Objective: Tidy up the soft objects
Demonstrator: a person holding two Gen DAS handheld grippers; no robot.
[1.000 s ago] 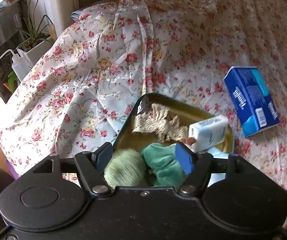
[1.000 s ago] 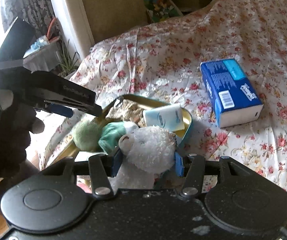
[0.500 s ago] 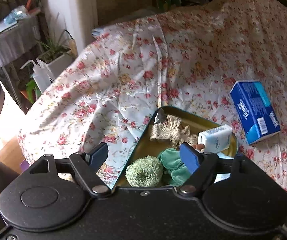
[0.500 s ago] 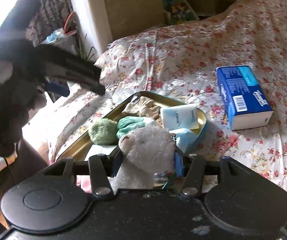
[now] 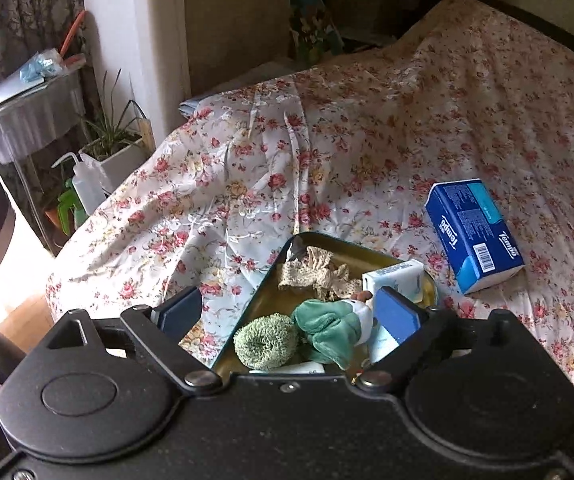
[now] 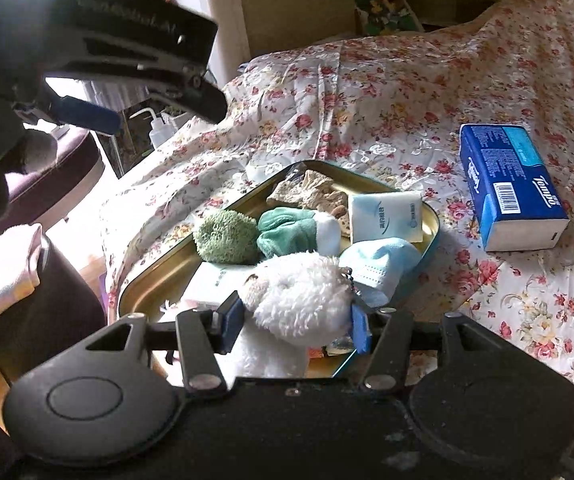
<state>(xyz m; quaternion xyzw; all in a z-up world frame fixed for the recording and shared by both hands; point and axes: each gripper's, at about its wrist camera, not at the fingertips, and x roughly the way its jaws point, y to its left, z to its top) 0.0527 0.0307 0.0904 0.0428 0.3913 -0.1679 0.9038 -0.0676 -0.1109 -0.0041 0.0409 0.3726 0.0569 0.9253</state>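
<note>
My right gripper (image 6: 295,322) has its jaws around the white plush toy (image 6: 301,300), over the near end of the open gold-lined tin (image 6: 431,216) on the flowered bedspread (image 6: 367,92); those jaws have just been easing apart, yet both pads touch the fur. My left gripper (image 5: 287,312) stands released, jaws just spread wide, nothing between them, above the tin's near left edge. In the tin lie a green scrubby puff (image 6: 225,236), a green-and-white mitten (image 6: 293,230) beside it, a light blue sock (image 6: 379,260), a tissue packet (image 6: 385,216) and beige lace (image 6: 311,192) at the far end. A blue Tempo tissue box (image 6: 511,188) lies right of the tin.
</note>
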